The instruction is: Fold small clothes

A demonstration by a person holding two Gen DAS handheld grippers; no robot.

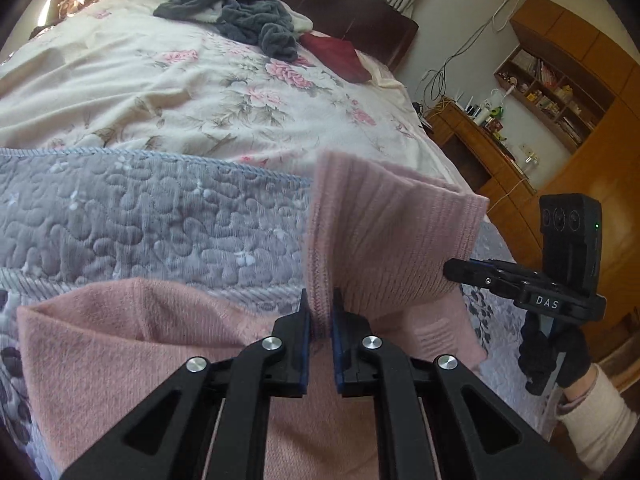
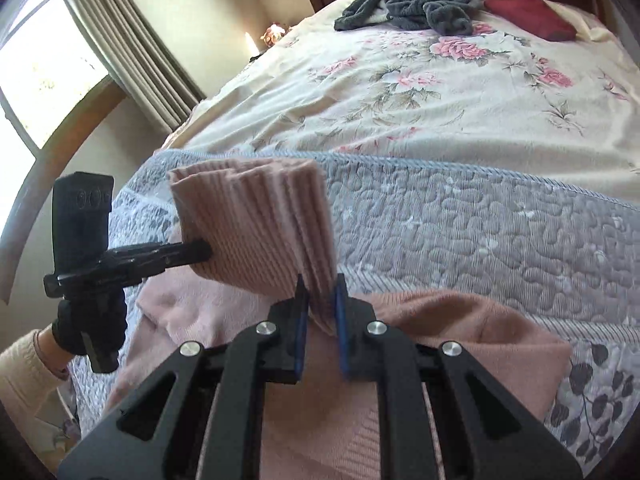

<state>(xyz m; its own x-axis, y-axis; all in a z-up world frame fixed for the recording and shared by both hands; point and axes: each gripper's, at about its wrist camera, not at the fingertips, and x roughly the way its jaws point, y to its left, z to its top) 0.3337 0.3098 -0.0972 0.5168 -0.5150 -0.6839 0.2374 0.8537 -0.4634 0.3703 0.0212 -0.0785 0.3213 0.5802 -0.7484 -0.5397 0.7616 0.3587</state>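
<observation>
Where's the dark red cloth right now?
In both views the dark red cloth lies at the far end of the bed, near the headboard, just right of the grey garment pile.

A bed (image 2: 400, 112) is filling most of both views, wearing a cream floral cover with a grey-blue quilted blanket (image 2: 460, 232) lying across its near end. A dark wooden headboard (image 1: 344, 4) is standing at the far end. Daylight is entering through a window (image 2: 36, 64) flanked by a striped curtain (image 2: 132, 52). A wooden shelving unit (image 1: 560, 92) and a low wooden desk (image 1: 476, 148) are standing against the pale wall, with cables (image 1: 468, 52) hanging down it.
</observation>
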